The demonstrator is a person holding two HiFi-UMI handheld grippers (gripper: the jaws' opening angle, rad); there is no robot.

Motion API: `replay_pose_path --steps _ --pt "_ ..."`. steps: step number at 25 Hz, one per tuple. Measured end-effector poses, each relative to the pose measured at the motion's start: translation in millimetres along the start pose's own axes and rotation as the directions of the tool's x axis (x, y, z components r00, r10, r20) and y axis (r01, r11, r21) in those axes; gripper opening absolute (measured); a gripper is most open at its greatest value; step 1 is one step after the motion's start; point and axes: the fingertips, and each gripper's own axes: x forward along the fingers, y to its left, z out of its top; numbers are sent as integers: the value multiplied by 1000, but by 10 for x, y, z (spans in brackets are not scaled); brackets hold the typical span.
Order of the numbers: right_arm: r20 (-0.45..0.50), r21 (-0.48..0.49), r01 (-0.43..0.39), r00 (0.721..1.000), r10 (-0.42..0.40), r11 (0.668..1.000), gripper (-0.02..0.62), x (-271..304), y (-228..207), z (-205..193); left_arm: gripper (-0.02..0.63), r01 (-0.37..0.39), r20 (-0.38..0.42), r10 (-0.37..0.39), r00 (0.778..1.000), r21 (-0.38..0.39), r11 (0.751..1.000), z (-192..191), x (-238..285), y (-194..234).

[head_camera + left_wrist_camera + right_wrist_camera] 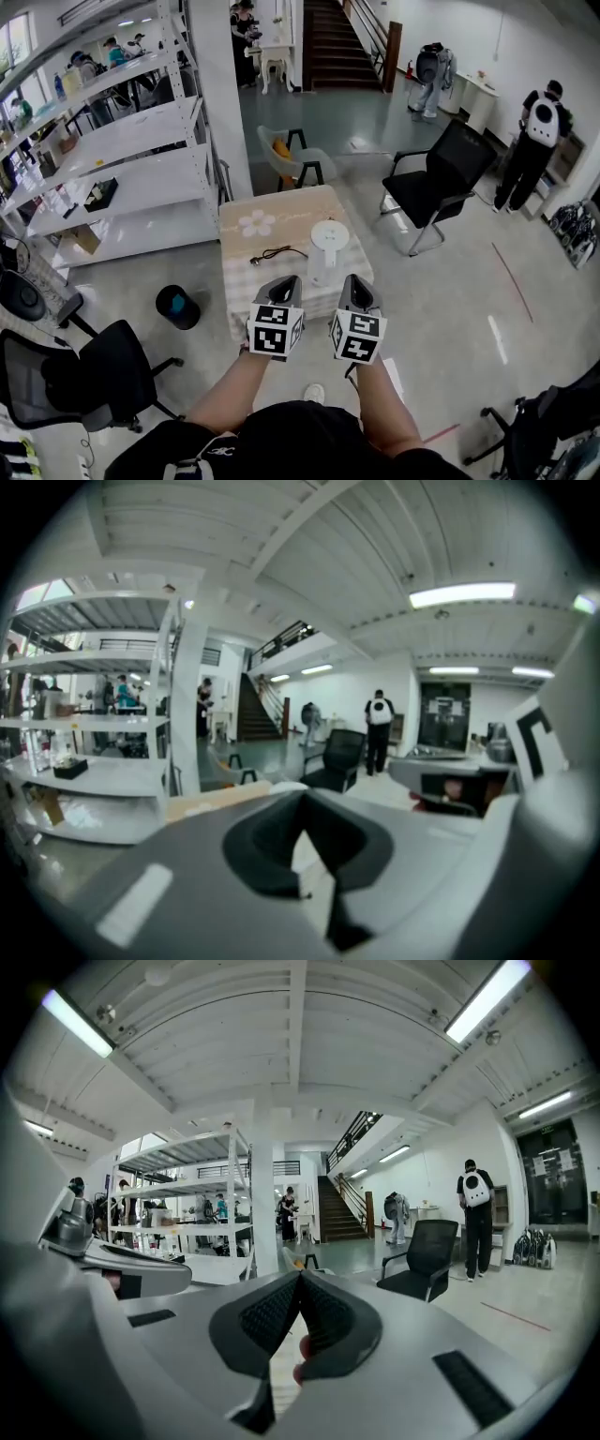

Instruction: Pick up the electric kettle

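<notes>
In the head view a white electric kettle (pixel 327 249) stands upright on a small table with a beige flowered cloth (pixel 253 220). A black power cord (pixel 276 253) lies on the cloth to the kettle's left. My left gripper (pixel 288 279) and right gripper (pixel 355 278) are held side by side at the table's near edge, just short of the kettle and apart from it. The jaws of the left gripper (pixel 303 795) meet at their tips with nothing held. The right gripper (pixel 300 1276) looks the same, its ribbed pads touching. The kettle is hidden behind the jaws in both gripper views.
A black office chair (pixel 437 182) stands right of the table and another (pixel 94 370) at the near left. A black round bin (pixel 177 307) sits on the floor left of the table. White shelving (pixel 117 155), a white pillar (pixel 221 94) and a pale chair (pixel 292 155) lie behind. People stand far off.
</notes>
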Motion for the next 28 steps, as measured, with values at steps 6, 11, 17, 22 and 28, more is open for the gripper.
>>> replay_pose_path --steps 6,11,17,22,28 --pt "-2 15 -25 1000 25 1000 -9 479 -316 96 -1 -26 -22 26 999 6 1000 125 537 17" --pt "-5 26 -39 999 39 999 -9 737 -490 158 -1 -33 -26 33 999 9 999 200 804 46" --pt "-29 28 -53 998 54 998 -9 929 -466 94 -2 -29 -48 28 998 -17 999 108 971 168" --pt "-54 40 -35 998 37 999 -9 1041 -457 39 -1 -2 -65 1 998 -16 1000 70 1079 244" --pt "-69 36 -8 998 11 999 -9 1176 -502 33 0 50 -78 -51 996 -18 999 34 1264 311"
